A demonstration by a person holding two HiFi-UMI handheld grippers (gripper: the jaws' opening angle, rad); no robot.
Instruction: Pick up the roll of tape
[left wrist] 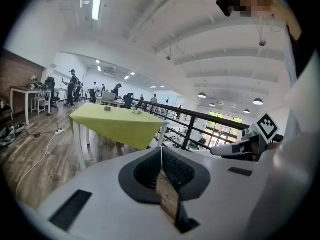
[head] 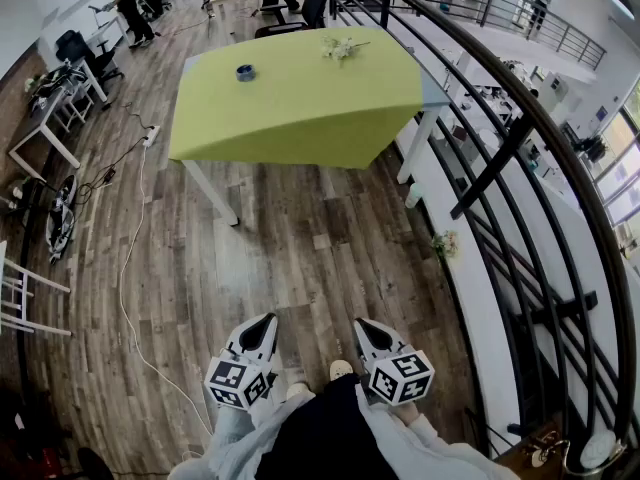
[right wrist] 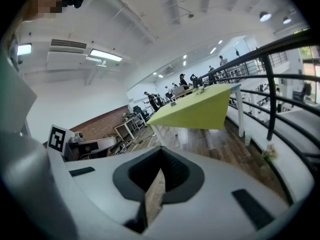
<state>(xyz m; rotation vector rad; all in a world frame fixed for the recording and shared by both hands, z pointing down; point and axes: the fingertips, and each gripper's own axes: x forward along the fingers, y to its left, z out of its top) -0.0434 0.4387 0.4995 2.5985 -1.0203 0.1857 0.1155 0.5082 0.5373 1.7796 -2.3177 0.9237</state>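
Two grippers with jaws together, left gripper (head: 266,321), right gripper (head: 363,325); one roll of tape (head: 245,72) on one green table (head: 300,108)

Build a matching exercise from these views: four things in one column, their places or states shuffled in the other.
1. roll of tape
2. white sprig
3. power strip
4. left gripper

A. on the floor, left of the table
B. at the table's far edge, toward the right
C. nearest the person, jaws together
D. on the table, left part

Pairs: 1-D, 2-B, 3-A, 4-C
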